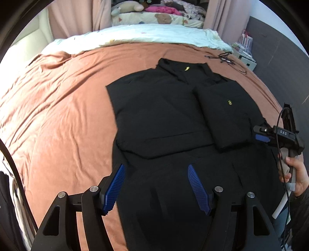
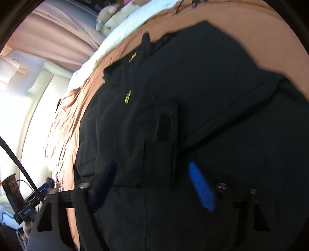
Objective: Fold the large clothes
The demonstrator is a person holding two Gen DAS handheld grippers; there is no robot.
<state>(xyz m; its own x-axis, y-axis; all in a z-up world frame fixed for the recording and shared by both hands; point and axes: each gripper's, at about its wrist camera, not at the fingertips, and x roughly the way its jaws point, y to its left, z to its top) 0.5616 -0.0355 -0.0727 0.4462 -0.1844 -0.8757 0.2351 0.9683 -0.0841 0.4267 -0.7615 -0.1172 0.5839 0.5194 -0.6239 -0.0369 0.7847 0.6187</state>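
A large black garment (image 1: 164, 123) lies spread on the brown bedsheet (image 1: 58, 115), collar with a yellow tag at the far end. Its right sleeve (image 1: 227, 115) is folded in over the body. My left gripper (image 1: 156, 170) is open and empty above the garment's near hem. My right gripper (image 1: 259, 133) shows at the right edge of the left wrist view, beside the folded sleeve. In the right wrist view the right gripper (image 2: 152, 170) is open and empty over the black fabric (image 2: 193, 96); that view is tilted and blurred.
A pale quilt (image 1: 135, 36) and stuffed toys (image 1: 127, 7) lie at the head of the bed. A black cable (image 1: 224, 58) lies on the sheet at the far right. Pink curtains (image 1: 69, 19) hang behind. The bed's right edge runs beside a dark floor.
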